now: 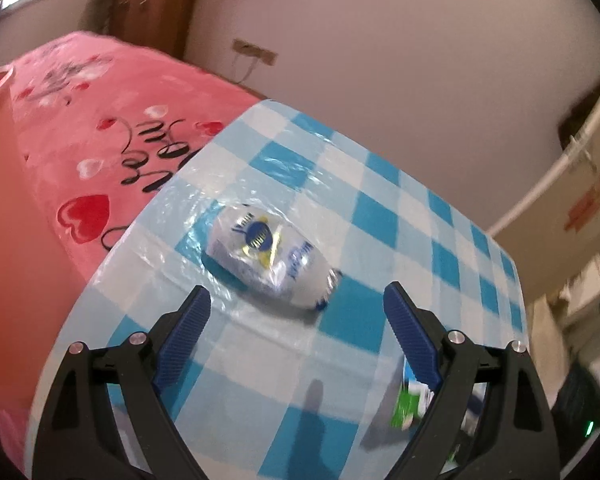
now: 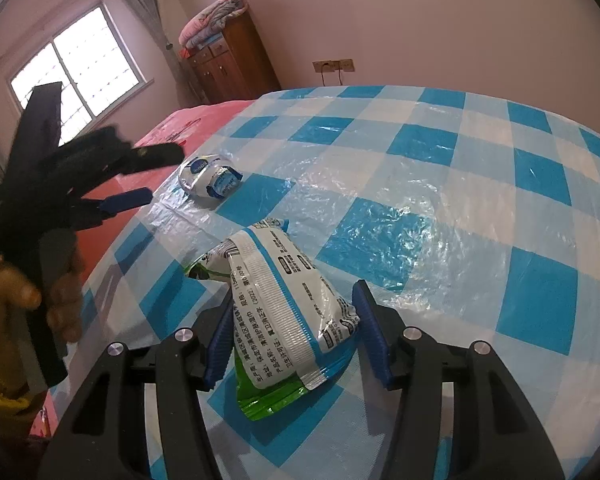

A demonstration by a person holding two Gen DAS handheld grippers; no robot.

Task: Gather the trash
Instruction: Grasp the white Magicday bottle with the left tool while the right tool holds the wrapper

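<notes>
A crumpled white and blue wrapper (image 1: 266, 254) lies on the blue checked tablecloth (image 1: 340, 184), just beyond my open left gripper (image 1: 296, 300); it also shows in the right wrist view (image 2: 210, 178). A white and green wipes packet (image 2: 284, 312) lies between the fingers of my right gripper (image 2: 296, 300), which stand close on either side of it; whether they squeeze it is unclear. The packet's edge shows in the left wrist view (image 1: 410, 404). The left gripper (image 2: 140, 176) appears at the left of the right wrist view, above the table's edge.
A pink bed cover with hearts (image 1: 100, 128) lies to the left of the table. A wooden cabinet (image 2: 228, 64) with folded blankets stands by the far wall, next to a window (image 2: 76, 68). Wall sockets (image 2: 334, 66) sit behind the table.
</notes>
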